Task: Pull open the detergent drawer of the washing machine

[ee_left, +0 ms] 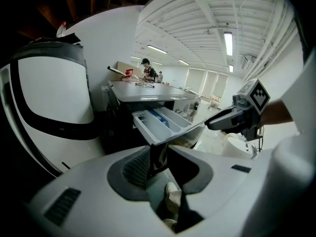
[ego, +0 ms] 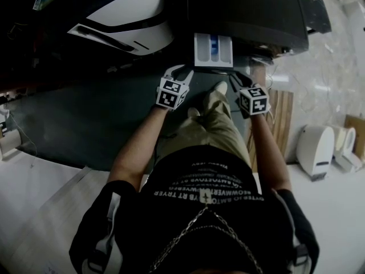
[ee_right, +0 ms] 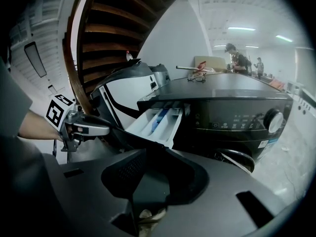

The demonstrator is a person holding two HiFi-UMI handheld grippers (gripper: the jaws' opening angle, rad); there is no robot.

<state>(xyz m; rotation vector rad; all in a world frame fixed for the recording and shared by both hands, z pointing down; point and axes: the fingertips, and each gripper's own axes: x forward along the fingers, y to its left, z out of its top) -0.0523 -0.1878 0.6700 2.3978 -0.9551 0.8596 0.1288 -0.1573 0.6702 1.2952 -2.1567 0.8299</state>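
Observation:
The dark washing machine (ego: 251, 10) stands ahead, with its white detergent drawer (ego: 214, 50) pulled out and its blue insert showing. The left gripper view shows the drawer (ee_left: 159, 123) sticking out toward me, as does the right gripper view (ee_right: 159, 121). My left gripper (ego: 180, 73) hovers just in front of the drawer's left corner, apart from it, jaws parted and empty (ee_left: 158, 153). Below the drawer's right corner, my right gripper (ego: 237, 80) is also apart from it, with a narrow empty gap between its pads (ee_right: 150, 154).
A large white and black rounded appliance (ego: 125, 10) stands left of the washer. My leg and shoe (ego: 219, 104) reach toward the machine below the grippers. A wooden slatted board (ego: 280, 116) and a white bin (ego: 315, 147) are at the right. People stand at a far table (ee_left: 146, 70).

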